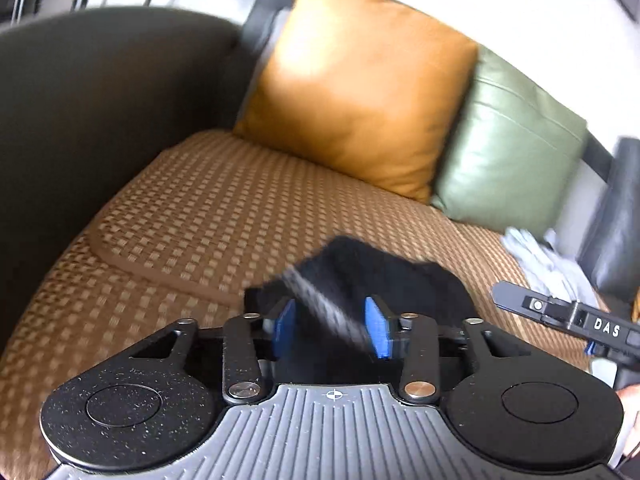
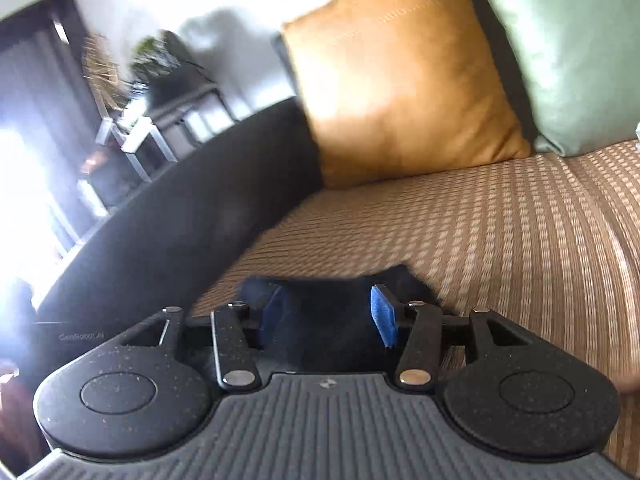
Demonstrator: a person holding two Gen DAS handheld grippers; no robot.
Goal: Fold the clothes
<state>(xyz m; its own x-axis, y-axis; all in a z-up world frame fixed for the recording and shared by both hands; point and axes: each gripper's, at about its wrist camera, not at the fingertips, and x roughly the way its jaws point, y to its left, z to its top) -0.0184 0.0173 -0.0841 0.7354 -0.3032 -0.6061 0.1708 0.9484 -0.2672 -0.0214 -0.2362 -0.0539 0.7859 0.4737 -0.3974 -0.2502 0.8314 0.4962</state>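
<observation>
- One black garment (image 1: 372,276) lies on the sofa seat (image 1: 192,208).
- Two cushions at the far side: one orange (image 1: 360,88), one green (image 1: 516,148).
- Left gripper (image 1: 332,328) and right gripper (image 2: 328,316): jaws spread, pinching nothing.

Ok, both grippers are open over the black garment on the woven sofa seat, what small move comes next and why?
Probably lift both clear and check the fold. The left gripper and right gripper stand open, pads off the black garment, which lies bunched on the brown woven seat cover.
</observation>
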